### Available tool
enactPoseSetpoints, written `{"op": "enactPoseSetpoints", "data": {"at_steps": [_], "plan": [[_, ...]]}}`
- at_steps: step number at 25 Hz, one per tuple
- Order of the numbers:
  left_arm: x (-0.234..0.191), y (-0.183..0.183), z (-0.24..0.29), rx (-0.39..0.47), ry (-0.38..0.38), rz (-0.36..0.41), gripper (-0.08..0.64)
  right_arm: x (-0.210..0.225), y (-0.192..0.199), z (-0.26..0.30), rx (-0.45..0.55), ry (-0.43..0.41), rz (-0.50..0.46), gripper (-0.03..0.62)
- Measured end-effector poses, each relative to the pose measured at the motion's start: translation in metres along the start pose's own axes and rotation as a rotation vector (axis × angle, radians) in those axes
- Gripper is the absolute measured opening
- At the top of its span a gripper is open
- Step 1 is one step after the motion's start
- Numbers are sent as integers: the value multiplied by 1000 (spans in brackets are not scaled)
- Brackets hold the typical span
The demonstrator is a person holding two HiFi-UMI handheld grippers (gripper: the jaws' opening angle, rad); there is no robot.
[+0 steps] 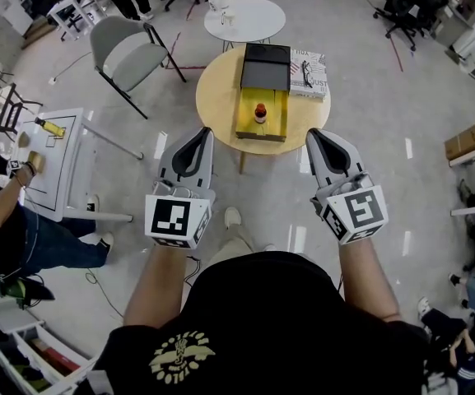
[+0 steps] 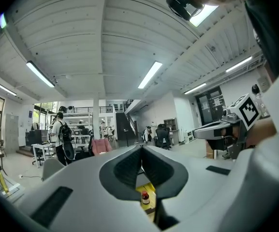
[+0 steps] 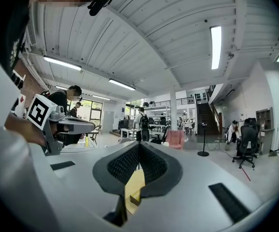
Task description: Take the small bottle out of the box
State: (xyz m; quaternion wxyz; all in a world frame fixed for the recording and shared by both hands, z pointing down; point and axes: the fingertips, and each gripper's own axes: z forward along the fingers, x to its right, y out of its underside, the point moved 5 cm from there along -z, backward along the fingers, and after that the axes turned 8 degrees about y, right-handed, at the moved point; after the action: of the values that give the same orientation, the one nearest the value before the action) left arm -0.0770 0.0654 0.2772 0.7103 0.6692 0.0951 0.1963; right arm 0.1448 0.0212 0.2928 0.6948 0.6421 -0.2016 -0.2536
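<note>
A small brown bottle (image 1: 259, 112) with a red cap stands upright in an open yellow box (image 1: 262, 126) on a round wooden table (image 1: 216, 97). The box's black lid (image 1: 266, 66) lies behind it. My left gripper (image 1: 203, 132) and right gripper (image 1: 311, 133) hover short of the table's near edge, one to each side of the box. Both are shut and hold nothing. In the left gripper view the bottle (image 2: 145, 197) shows below the closed left gripper (image 2: 141, 149). In the right gripper view the right gripper (image 3: 139, 144) is closed, with only yellow box (image 3: 134, 185) seen beneath it.
A magazine with glasses (image 1: 308, 74) lies on the table right of the lid. Beyond stand a white round table (image 1: 245, 16) and a grey chair (image 1: 126, 52). A white side table (image 1: 56, 155) and a seated person (image 1: 6, 220) are at the left.
</note>
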Motion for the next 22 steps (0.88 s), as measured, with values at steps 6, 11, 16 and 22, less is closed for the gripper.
{"op": "enactPoseSetpoints", "data": {"at_steps": [6,11,16,22], "plan": [[-19,12,19,-13,23,-10,15,3,7,24,-31,30,22,14],[-35,21,38,-28,43,-21,15,7,13,47,-47,39,29,14],[-53,25,59,-40,57,-27,15,14,16,72,-62,49,34,14],[-74,18,77,-32,72,-23,15,20,7,100,-55,55,28,14]]}}
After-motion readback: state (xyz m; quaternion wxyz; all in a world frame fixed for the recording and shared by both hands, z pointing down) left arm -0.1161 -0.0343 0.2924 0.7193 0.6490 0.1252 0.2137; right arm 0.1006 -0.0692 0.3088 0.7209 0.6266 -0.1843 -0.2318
